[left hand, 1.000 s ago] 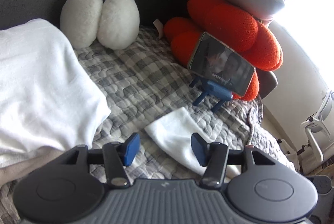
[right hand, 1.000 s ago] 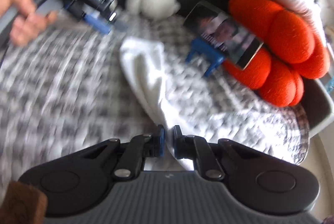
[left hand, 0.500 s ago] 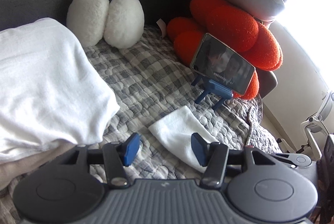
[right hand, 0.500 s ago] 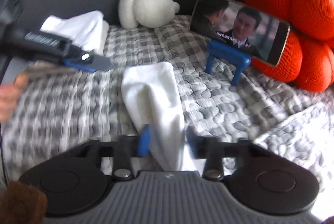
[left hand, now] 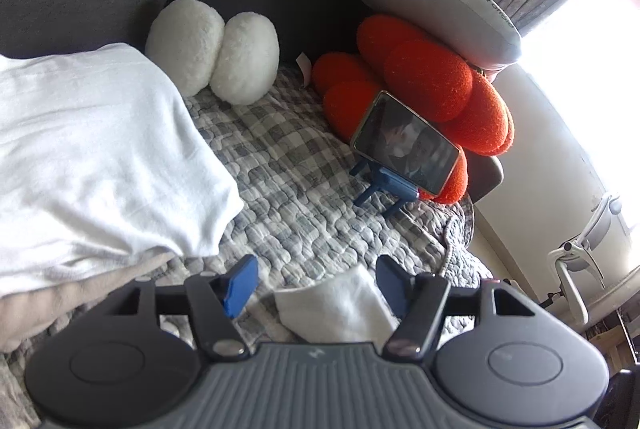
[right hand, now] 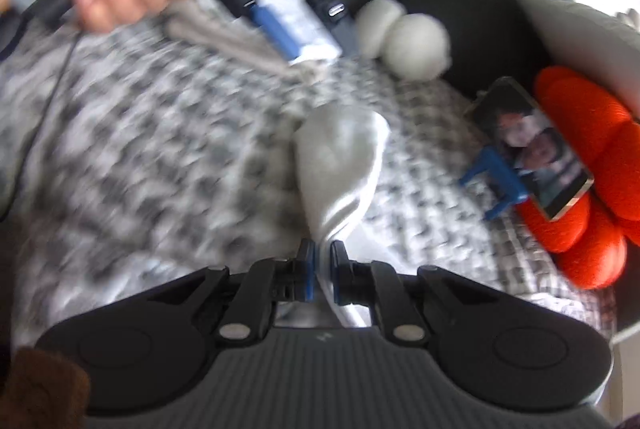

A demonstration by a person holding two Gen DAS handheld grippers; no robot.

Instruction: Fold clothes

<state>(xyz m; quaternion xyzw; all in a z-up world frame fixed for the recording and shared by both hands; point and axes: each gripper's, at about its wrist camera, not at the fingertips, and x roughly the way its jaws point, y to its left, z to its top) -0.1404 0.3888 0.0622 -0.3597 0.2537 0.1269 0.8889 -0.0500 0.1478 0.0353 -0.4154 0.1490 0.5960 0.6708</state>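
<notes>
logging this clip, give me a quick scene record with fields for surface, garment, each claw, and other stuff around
surface: grey checked quilt on a dark sofa
garment: small white cloth, lifted at one end
right claw: shut on the small white cloth
left claw: jaws opening, pads not pressing the cloth below them
pile: folded white clothes, at left in the left wrist view
props: phone on blue stand, orange cushion, white plush

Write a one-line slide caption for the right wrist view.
Right gripper pinches a white cloth above the checkered quilt, phone propped nearby.
</notes>
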